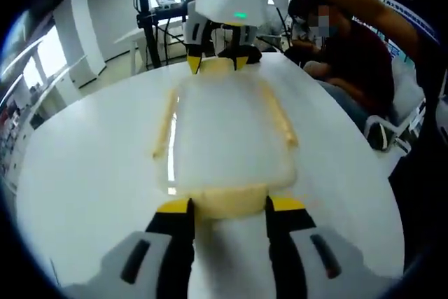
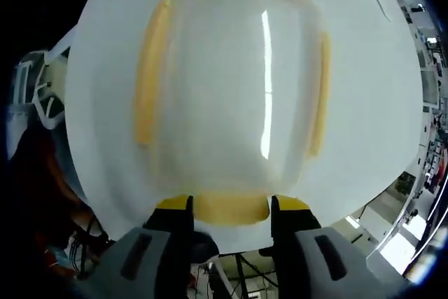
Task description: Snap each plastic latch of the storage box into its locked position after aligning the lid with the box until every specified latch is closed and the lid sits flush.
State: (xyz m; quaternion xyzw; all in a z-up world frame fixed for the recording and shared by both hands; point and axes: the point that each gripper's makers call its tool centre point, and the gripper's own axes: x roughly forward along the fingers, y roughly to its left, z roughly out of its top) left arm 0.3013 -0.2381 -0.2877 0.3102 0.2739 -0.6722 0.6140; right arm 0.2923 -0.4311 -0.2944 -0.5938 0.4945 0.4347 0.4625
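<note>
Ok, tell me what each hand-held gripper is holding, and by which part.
Each straddles an end latch of the storage box: left hand-held gripper the near latch, right hand-held gripper the opposite latch. Firm grip cannot be told.

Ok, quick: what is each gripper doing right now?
Left gripper: open, jaws astride a yellow end latch.
Right gripper: open, jaws astride the opposite end latch.

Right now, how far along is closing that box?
The lid already sits on the box. In hand: each gripper, left and right, has its jaws either side of a yellow end latch. Whether the two side latches are snapped I cannot tell; those may be left.
</note>
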